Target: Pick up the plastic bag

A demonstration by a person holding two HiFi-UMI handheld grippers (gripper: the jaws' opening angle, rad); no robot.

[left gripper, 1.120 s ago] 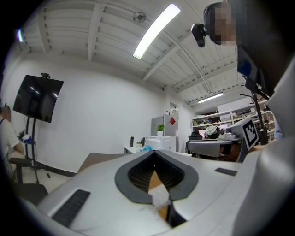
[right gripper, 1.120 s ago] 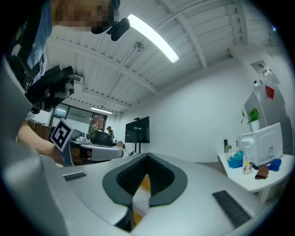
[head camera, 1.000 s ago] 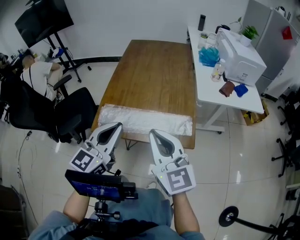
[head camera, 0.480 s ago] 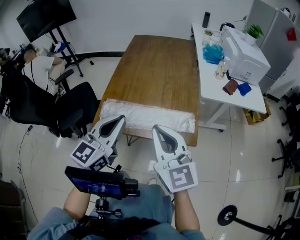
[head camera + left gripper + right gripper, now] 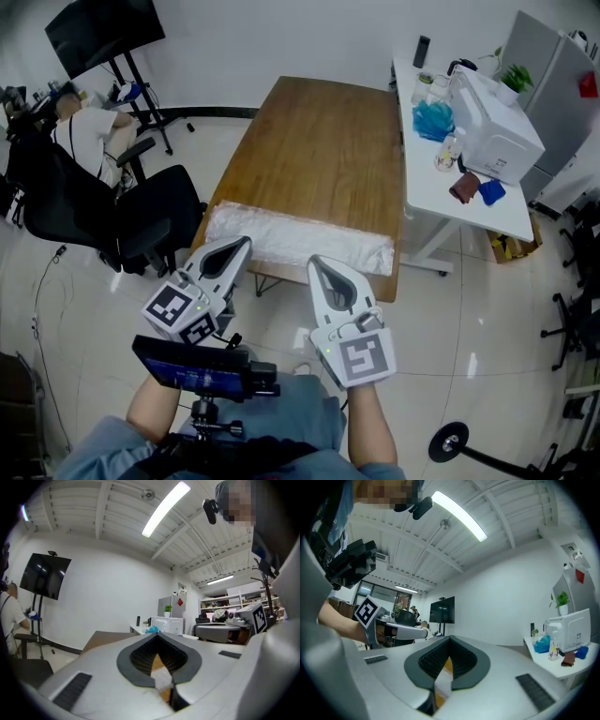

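Fingers on the left gripper (image 5: 246, 241) and right gripper (image 5: 314, 260) are both pinched together, nothing in them. Both tips hang right at the table's (image 5: 328, 141) near edge. The bag (image 5: 298, 240) lies flat along that edge, stretched almost corner to corner.

No word or number can be read anywhere. The marker cube (image 5: 178, 314) of the left tool (image 5: 242, 244) and that of the right tool (image 5: 316, 262) bear only black-and-white square patterns. The small screen (image 5: 192, 367) shows blue lines too fine to read.
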